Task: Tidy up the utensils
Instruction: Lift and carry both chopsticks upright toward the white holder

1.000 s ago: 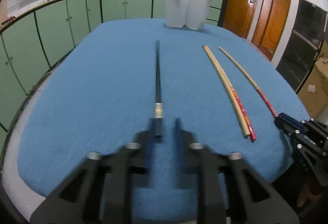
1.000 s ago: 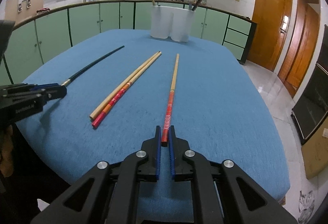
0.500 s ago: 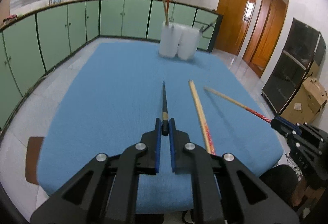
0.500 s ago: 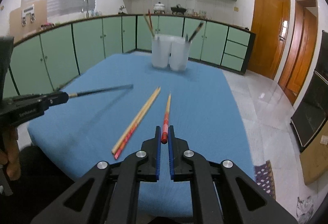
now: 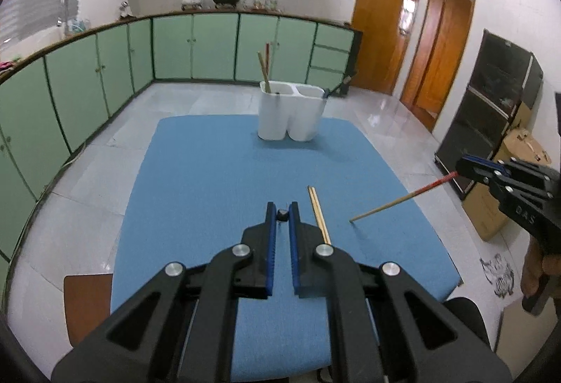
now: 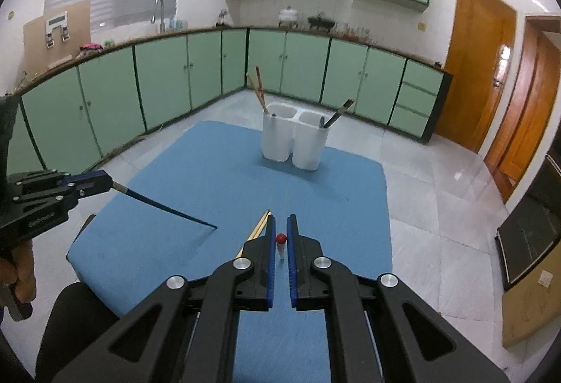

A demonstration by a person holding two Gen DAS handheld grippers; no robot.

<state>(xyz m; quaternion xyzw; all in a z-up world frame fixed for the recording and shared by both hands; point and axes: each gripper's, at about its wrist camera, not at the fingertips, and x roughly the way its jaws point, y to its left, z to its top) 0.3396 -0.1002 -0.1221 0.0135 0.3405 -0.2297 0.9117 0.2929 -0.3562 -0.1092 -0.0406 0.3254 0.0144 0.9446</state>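
Observation:
My left gripper point(image 5: 282, 208) is shut on a black chopstick point(image 6: 168, 208), held high above the blue table point(image 5: 210, 172) and tilted down, seen end-on in the left wrist view point(image 5: 282, 215). My right gripper point(image 6: 280, 230) is shut on a wooden chopstick with a red end point(image 5: 399, 201), also lifted and seen end-on in the right wrist view point(image 6: 281, 239). A pair of wooden chopsticks point(image 5: 318, 214) lies on the table, also in the right wrist view point(image 6: 257, 229). A white two-compartment holder point(image 5: 290, 113) stands at the far edge with chopsticks in it, also in the right wrist view point(image 6: 295, 141).
Green cabinets point(image 6: 175, 81) line the far walls. A brown stool point(image 5: 87, 302) stands left of the table. Wooden doors point(image 5: 385, 28) and a black cabinet point(image 5: 491, 109) are at the right, with a cardboard box point(image 5: 498, 193) on the tiled floor.
Both grippers have risen well above the table with their chopsticks, which now point steeply down. The left gripper shut on the black chopstick one second ago.

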